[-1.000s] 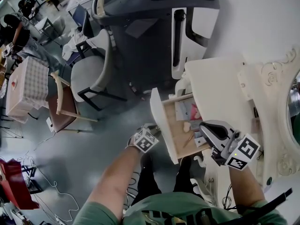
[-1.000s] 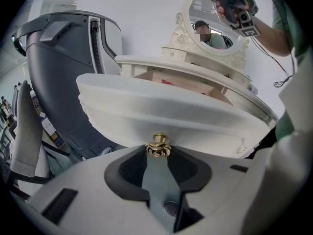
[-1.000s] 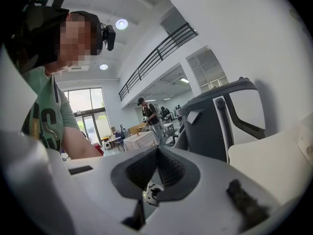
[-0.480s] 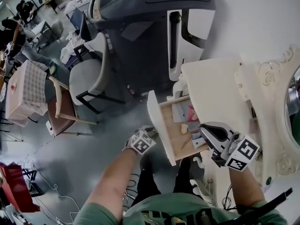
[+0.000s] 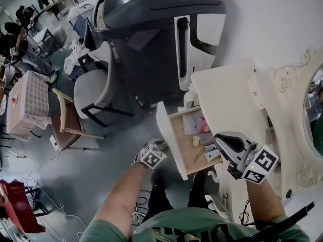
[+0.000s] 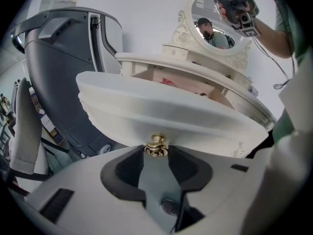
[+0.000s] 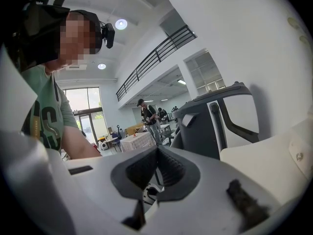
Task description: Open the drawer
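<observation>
The cream drawer (image 5: pixel 187 137) of the dressing table (image 5: pixel 227 92) stands pulled out, with small items lying inside. Its curved front panel (image 6: pixel 161 106) carries a gold knob (image 6: pixel 156 145). My left gripper (image 6: pixel 156 153) has that knob between its pad tips, which still touch its sides while the jaws are opening. In the head view the left gripper (image 5: pixel 162 146) sits at the drawer's front edge. My right gripper (image 5: pixel 219 139) hovers over the tabletop beside the drawer, pads (image 7: pixel 168 168) closed together on nothing.
A large grey machine (image 5: pixel 161 24) stands behind the table. A grey chair (image 5: pixel 96 84) and a wooden chair (image 5: pixel 68 120) are to the left. An ornate mirror (image 5: pixel 310 110) rises at the table's right. The person's legs (image 5: pixel 161 190) are below the drawer.
The head view has drifted a little. The drawer and both grippers keep their places.
</observation>
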{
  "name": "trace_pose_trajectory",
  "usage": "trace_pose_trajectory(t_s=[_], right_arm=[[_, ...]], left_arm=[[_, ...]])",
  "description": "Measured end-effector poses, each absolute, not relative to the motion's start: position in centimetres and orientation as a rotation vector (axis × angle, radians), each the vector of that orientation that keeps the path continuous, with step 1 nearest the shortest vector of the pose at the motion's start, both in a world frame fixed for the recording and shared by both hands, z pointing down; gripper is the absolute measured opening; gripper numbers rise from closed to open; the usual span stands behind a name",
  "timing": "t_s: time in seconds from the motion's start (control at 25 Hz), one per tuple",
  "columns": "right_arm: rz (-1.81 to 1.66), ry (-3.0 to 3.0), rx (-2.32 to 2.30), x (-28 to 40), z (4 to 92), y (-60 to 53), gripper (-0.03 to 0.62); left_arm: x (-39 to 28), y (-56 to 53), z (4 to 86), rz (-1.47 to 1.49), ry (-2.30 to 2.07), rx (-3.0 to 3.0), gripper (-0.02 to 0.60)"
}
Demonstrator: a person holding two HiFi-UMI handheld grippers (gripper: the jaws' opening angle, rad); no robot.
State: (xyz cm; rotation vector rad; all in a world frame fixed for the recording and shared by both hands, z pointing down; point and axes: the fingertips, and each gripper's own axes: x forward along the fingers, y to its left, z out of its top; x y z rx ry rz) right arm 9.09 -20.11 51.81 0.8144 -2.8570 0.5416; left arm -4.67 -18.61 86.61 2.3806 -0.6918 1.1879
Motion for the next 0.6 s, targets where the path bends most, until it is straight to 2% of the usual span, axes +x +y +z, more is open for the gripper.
trace_pose_trajectory(t_s=[0.16, 0.36, 0.6], right_arm=[[0.527, -2.855, 0.837, 9.2, 51.0, -20.3, 0.012], [0.499, -2.853, 0.892, 9.3, 49.1, -20.6, 0.012], [0.443, -2.832, 1.034, 9.1, 45.9, -20.1, 0.011]], left_arm=[[-5.2, -17.7, 85.3, 1.131, -0.706, 2.367, 0.199], [-8.1, -17.4, 81.2, 0.989, -0.777, 2.361, 0.202], [-12.4, -18.6, 71.8, 0.747, -0.823, 2.439, 0.202]])
